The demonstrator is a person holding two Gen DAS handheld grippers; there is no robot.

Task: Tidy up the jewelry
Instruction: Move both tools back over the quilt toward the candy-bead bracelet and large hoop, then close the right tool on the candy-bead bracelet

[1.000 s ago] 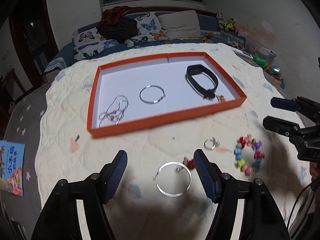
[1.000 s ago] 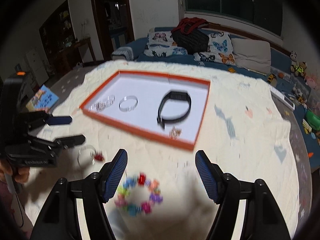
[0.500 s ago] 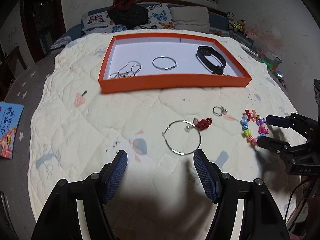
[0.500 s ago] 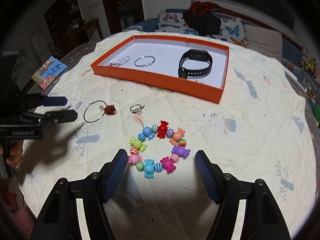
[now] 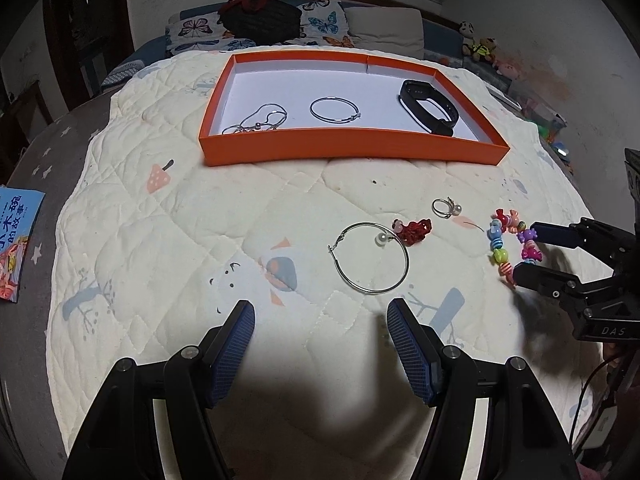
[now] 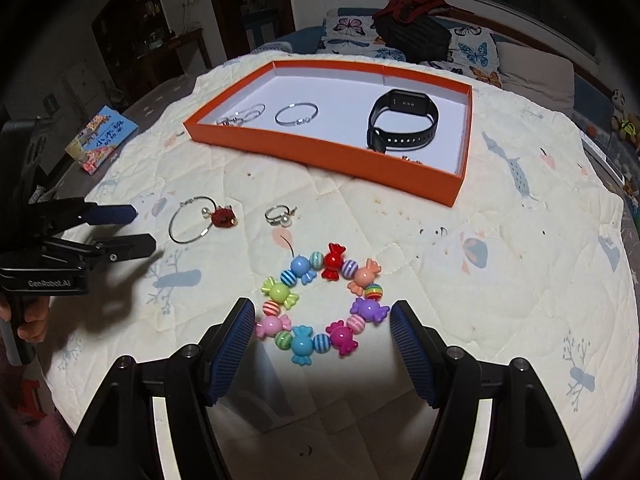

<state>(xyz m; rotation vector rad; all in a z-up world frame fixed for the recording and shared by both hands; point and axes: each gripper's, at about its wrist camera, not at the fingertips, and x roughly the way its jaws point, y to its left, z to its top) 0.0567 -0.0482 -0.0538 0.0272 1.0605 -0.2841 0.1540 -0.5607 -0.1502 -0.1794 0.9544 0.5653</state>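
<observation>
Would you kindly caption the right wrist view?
Open right gripper hovers at candy-bead bracelet on quilt, orange tray beyond.

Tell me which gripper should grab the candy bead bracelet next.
Right. The right gripper is open with the candy bead bracelet lying just ahead between its fingers. The left gripper, also open, faces the large hoop instead.

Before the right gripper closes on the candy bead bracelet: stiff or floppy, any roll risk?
Likely floppy: the candy bead bracelet is separate beads lying in an uneven loop, so it should sag from a pinch. Glossy, probably plastic beads may slip against the pads. Roll risk looks low on the quilted cover. The right gripper is open around it.
</observation>
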